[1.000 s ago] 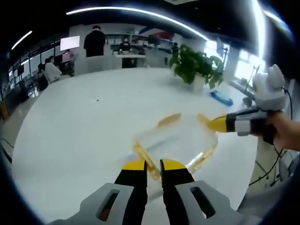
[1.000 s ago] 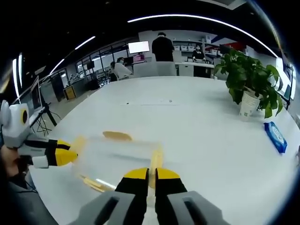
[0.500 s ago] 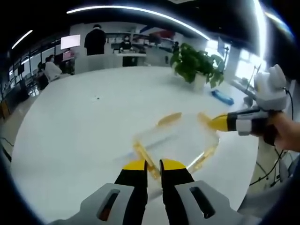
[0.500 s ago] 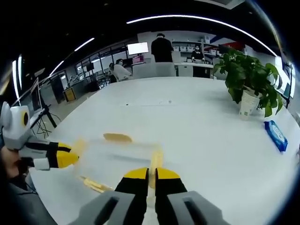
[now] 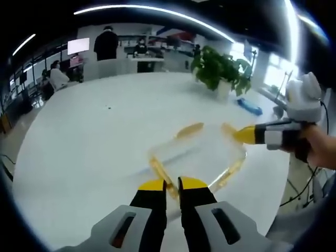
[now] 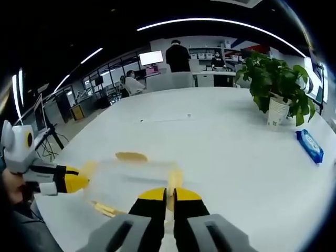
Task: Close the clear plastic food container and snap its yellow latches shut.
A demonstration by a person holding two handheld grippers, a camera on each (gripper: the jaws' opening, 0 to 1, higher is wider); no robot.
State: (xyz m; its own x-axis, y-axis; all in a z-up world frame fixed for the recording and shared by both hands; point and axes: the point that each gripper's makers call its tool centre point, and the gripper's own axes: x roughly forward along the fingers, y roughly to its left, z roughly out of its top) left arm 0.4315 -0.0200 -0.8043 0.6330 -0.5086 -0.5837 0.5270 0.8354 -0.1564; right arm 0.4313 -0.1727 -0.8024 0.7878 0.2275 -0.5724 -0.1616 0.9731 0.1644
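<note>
Left tool (image 5: pixel 171 185) jaws together on yellow latch (image 5: pixel 159 171) at near edge of clear container (image 5: pixel 197 152); right tool (image 6: pixel 170 195) pinched shut likewise on its side latch (image 6: pixel 175 178). Container sits at desk (image 5: pixel 94 131) near edge, 12 o'clock of each tool. We judge it light, stiff, slippery — press latches, brace opposite side. We count one container, four latches, one potted plant (image 6: pixel 275 92) at 2 o'clock.

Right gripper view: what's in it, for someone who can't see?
Two yellow-tipped jaws, nearly closed, press a yellow latch of a clear container on a white table. The left gripper reaches its far end; a potted plant stands behind.
</note>
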